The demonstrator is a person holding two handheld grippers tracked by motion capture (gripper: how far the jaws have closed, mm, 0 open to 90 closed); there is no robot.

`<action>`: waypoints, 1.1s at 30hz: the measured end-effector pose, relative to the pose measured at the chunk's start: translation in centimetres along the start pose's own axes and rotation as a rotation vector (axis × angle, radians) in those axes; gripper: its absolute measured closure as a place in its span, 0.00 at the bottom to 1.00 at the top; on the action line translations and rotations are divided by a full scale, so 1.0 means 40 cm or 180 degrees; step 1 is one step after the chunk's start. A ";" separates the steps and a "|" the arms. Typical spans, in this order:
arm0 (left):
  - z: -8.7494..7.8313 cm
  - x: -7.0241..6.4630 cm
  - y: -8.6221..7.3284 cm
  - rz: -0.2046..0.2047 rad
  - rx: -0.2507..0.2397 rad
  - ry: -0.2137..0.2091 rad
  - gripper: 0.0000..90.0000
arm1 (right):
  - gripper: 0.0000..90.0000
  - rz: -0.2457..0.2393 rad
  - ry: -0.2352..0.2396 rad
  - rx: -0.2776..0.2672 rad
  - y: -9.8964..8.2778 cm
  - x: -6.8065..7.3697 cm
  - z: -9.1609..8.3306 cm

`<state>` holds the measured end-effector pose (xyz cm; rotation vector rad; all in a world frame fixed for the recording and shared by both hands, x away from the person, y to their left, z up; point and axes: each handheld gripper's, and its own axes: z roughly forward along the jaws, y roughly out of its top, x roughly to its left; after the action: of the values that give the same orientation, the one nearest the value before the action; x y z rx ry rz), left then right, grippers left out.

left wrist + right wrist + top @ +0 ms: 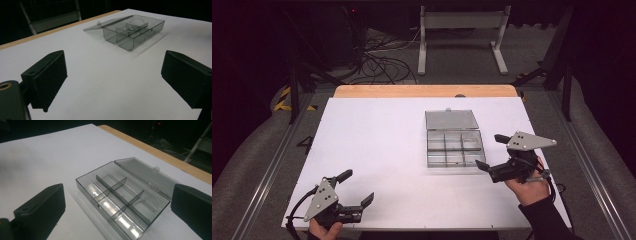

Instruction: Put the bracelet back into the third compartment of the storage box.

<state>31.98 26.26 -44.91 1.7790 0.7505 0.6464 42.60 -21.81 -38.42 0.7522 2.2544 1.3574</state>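
Note:
A clear smoky plastic compartment box [455, 148] lies on the white table [377, 145] right of centre, its hinged lid [451, 119] folded flat open behind it. Dividers split it into several cells that look empty [117, 202]. My right gripper [492, 152] hovers just right of the box, open, jaws pointing at it with nothing between them. My left gripper [356, 186] is near the front left edge, open and empty, far from the box [132, 28].
A wooden strip [424, 90] borders the table's far edge. Beyond it stand a grey metal frame [462, 37] and tangled cables [379, 62] on the floor. Dark posts [566, 80] flank the table.

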 end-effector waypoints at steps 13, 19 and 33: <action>0.000 0.000 0.000 0.0009 0.0003 0.0000 0.08 | 0.00 0.0019 0.0074 0.0070 -0.068 0.016 -0.014; 0.001 -0.001 0.000 -0.0003 0.0003 -0.0005 0.08 | 0.00 0.0096 0.0108 0.0081 -0.101 0.016 -0.017; 0.002 -0.002 0.000 -0.0007 0.0004 -0.0004 0.08 | 0.00 0.0209 0.0155 0.0138 -0.170 0.014 -0.016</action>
<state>31.97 26.14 -44.95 1.7793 0.7520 0.6437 40.16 -24.48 -44.22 0.8231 2.3225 1.3747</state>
